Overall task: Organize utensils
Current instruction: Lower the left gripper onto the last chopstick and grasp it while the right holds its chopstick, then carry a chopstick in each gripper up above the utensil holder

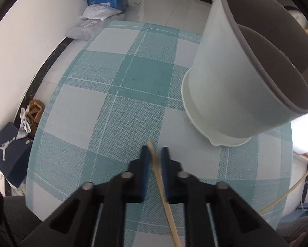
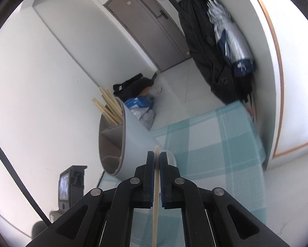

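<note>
With both grippers, left (image 1: 155, 151) and right (image 2: 157, 156), clamped on one thin wooden chopstick each (image 1: 161, 185) (image 2: 156, 185) above the teal-checked tabletop (image 1: 104, 103), I next load the white divided plastic holder (image 2: 131, 135).

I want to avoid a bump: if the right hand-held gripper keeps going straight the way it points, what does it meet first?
Probably the white utensil holder, lying straight ahead of the right hand-held gripper and the chopstick it clamps; depth is unclear.
</note>
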Demonstrator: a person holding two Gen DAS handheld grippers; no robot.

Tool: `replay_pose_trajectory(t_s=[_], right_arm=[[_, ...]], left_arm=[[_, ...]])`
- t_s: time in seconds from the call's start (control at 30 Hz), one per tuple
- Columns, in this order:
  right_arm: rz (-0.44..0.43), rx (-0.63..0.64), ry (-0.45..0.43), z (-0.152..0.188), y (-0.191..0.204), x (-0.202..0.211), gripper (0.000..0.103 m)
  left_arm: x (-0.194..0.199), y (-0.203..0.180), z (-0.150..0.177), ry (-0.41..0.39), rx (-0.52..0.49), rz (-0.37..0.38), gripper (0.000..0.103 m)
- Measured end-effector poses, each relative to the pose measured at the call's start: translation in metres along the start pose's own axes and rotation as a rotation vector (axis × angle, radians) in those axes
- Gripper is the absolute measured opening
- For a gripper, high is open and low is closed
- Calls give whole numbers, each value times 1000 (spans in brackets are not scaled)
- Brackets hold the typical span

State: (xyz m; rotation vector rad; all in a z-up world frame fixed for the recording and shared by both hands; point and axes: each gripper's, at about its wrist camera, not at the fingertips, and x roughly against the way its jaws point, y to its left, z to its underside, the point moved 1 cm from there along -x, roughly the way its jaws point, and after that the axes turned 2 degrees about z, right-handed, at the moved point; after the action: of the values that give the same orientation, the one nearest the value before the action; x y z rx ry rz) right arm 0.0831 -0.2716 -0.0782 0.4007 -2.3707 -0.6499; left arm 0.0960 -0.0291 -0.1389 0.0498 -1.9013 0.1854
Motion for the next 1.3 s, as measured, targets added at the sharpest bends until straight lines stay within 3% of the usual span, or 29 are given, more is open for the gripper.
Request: replay_pose_trajectory(t_s=[0.3,0.7,0.93,1.3], right_arm=[[19,13,-23,-3,0,6,4],[3,57,-40,0,15,15,4],[0,88,-60,2,24,24,4],[26,180,-90,12,47,39,4]], left_arm=[[3,11,-3,-47,95,86,1],[73,2,-2,-314,60,158,1],[104,10,-1,-424,55,233,1],[129,21,7,-493,39,318,1]])
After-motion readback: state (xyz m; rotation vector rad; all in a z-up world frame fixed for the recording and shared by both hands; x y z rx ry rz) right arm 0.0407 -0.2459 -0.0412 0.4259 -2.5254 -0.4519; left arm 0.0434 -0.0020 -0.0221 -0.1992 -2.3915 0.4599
